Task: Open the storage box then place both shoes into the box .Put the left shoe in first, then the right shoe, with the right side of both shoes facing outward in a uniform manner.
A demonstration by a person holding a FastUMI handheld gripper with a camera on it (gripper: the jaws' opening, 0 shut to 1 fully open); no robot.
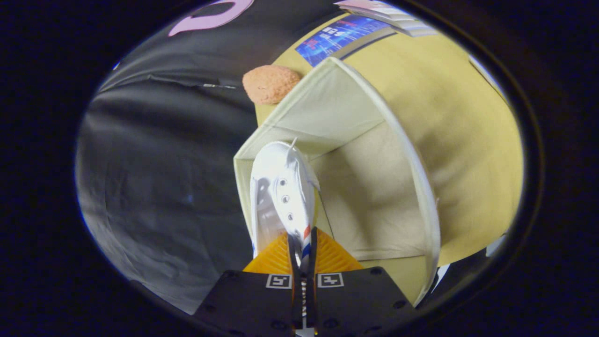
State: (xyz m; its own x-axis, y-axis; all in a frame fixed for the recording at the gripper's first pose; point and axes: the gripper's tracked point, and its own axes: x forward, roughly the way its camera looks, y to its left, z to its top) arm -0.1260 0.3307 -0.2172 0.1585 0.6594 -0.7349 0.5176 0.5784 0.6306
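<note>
Black cloth hangs as the backdrop behind everything, and a yellow-tan table [468, 140] carries the things, its surface seen tipped over because the camera is rolled sideways. On it stands the cream fabric storage box [374, 196], already open, its mouth turned toward the camera and its pale lining bare where it can be seen; no second shoe shows inside. A round orange spongy lump [270, 83] lies on the table just beyond the box's far corner, and a blue printed card [339, 36] lies farther off near the table's far side. A white shoe [281, 187] with eyelets hangs just ahead of the tongs [303, 250], its far end reaching into the box along one side wall, not yet let go. Both fingers are closed tight on a thin striped part at the shoe's near end. My reading: opening is done, the first shoe is going in, and releasing it and fetching the other shoe remain. Whether this is the left shoe, I cannot tell.
</note>
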